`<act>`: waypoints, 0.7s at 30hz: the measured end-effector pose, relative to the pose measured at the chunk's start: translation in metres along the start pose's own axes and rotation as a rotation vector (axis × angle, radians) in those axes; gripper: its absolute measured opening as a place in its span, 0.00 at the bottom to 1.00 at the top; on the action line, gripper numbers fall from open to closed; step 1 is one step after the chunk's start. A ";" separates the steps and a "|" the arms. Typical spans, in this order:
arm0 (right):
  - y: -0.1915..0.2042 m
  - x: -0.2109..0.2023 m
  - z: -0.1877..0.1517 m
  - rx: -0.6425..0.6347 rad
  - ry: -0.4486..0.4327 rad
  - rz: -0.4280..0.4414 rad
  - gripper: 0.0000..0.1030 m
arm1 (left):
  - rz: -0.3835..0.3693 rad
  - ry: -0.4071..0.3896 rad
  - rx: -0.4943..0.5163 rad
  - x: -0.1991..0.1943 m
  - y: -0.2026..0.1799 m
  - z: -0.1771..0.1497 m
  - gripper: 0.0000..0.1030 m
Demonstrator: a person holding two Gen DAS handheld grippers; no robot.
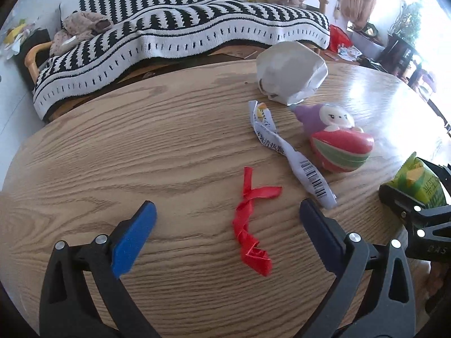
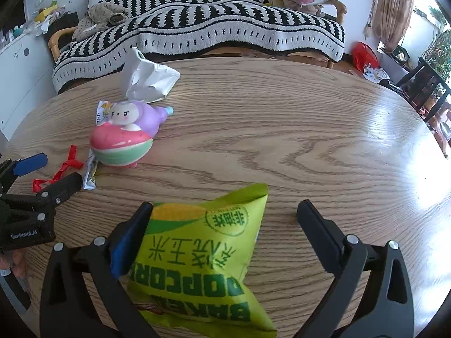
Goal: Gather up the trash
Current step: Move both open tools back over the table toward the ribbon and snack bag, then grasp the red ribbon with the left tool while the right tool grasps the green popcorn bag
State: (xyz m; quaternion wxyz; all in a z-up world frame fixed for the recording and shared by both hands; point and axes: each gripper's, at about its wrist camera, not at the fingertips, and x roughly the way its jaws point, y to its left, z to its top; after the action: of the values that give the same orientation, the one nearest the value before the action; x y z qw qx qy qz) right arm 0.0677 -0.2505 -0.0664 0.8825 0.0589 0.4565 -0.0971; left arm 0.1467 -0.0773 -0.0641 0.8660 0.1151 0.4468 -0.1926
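Observation:
A twisted red plastic strip [image 1: 252,222] lies on the wooden table [image 1: 141,146] between the open fingers of my left gripper [image 1: 228,222]. A white wrapper with a barcode [image 1: 293,155] lies just right of it. A crumpled white paper bag [image 1: 290,70] sits farther back. My right gripper [image 2: 225,222] is open around a green popcorn bag [image 2: 197,256] lying flat on the table; its left finger touches the bag's edge. The popcorn bag also shows in the left wrist view [image 1: 417,183].
A pink, green and purple squishy toy [image 1: 335,138] sits beside the barcode wrapper; it also shows in the right wrist view [image 2: 126,135]. A sofa with a black-and-white striped blanket [image 1: 183,33] stands behind the table. A dark chair [image 2: 422,84] stands at the right.

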 end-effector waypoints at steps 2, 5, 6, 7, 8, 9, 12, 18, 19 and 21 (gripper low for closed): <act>0.000 0.000 -0.001 0.001 0.000 0.000 0.95 | 0.000 0.000 0.000 0.000 -0.001 0.000 0.95; 0.001 0.000 0.000 -0.001 0.001 -0.001 0.95 | 0.000 0.000 -0.001 0.000 0.000 -0.001 0.95; 0.002 0.001 0.000 -0.001 0.001 -0.001 0.95 | 0.000 0.000 0.000 0.000 0.000 0.000 0.95; 0.002 0.001 -0.001 -0.001 0.001 -0.001 0.95 | 0.000 0.000 0.000 0.000 -0.001 0.000 0.95; 0.002 0.001 -0.001 -0.001 0.001 -0.001 0.95 | 0.000 0.000 0.000 0.000 -0.001 0.000 0.95; 0.002 0.001 0.000 -0.001 0.001 -0.001 0.95 | -0.001 0.000 0.000 0.000 0.000 0.000 0.95; 0.002 0.001 -0.001 -0.001 0.001 -0.001 0.95 | -0.001 0.000 0.000 0.000 0.000 -0.001 0.95; 0.001 0.001 0.001 0.007 0.000 0.004 0.93 | 0.046 -0.038 -0.039 -0.007 0.001 -0.001 0.41; 0.002 -0.001 0.000 -0.002 -0.009 0.012 0.64 | 0.093 -0.053 -0.041 -0.011 0.000 -0.002 0.10; 0.002 -0.010 0.002 -0.026 -0.039 0.029 0.50 | 0.097 -0.045 -0.016 -0.015 -0.005 -0.003 0.10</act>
State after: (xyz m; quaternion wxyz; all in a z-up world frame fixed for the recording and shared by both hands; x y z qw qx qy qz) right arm 0.0636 -0.2473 -0.0570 0.8932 0.0522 0.4394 -0.0796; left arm 0.1342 -0.0776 -0.0539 0.8851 0.1256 0.4226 -0.1492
